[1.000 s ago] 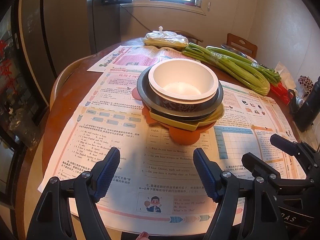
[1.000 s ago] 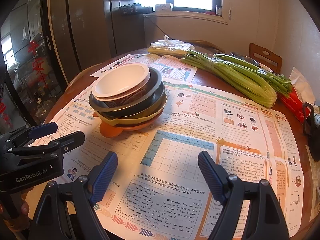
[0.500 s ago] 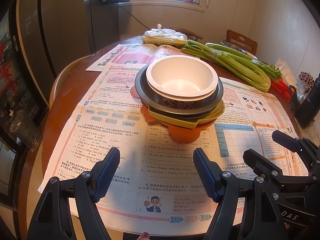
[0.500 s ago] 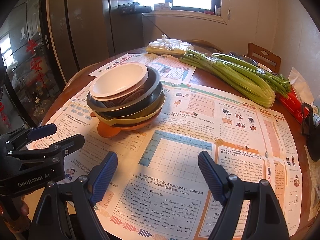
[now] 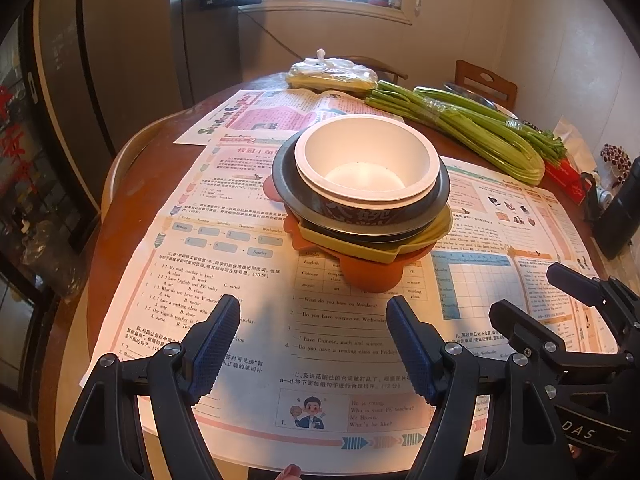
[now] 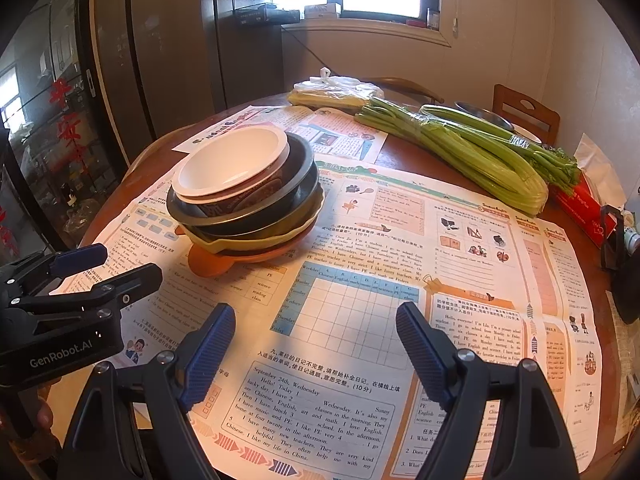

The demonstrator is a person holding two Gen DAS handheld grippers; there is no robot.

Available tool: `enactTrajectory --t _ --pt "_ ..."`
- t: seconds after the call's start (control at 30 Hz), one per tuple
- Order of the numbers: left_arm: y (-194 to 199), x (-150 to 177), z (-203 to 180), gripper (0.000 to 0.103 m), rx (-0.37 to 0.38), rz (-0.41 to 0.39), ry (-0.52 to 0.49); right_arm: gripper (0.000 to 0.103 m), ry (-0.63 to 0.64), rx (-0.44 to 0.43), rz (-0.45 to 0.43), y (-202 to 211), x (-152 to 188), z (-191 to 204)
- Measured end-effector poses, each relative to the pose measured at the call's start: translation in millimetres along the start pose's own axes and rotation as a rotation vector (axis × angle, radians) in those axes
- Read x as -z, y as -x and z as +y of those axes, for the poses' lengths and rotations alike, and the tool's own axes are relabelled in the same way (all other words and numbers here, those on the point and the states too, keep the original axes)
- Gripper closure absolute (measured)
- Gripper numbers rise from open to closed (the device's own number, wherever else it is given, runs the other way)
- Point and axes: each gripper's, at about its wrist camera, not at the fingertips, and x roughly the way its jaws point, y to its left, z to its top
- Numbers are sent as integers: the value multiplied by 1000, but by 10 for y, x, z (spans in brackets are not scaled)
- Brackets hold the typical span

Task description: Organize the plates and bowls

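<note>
A stack of dishes stands mid-table on newspaper: a white bowl (image 5: 366, 160) on top, a dark bowl (image 5: 360, 210) under it, a yellow-green dish (image 5: 384, 250), and an orange plate (image 5: 370, 276) at the bottom. The stack also shows in the right wrist view, with the white bowl (image 6: 234, 164) at the left. My left gripper (image 5: 314, 320) is open and empty, just short of the stack. My right gripper (image 6: 312, 328) is open and empty, over the paper to the right of the stack. The left gripper (image 6: 104, 268) shows in the right wrist view.
Newspapers (image 5: 248, 280) cover the round wooden table (image 5: 132, 200). Celery bundles (image 6: 460, 152) and a plastic bag (image 6: 336, 92) lie at the far side. A red box (image 6: 584, 208) and a dark object (image 5: 620, 212) sit at the right edge. A chair (image 6: 524, 114) stands behind.
Both grippers have edged slightly nearer the stack, with the views lifting a little. Nothing was grasped or moved.
</note>
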Motion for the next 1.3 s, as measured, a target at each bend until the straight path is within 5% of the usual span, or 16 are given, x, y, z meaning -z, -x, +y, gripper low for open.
enactTrajectory --t 1.3 --pt "17 -10 19 26 -27 11 9 21 1 -3 16 -39 6 2"
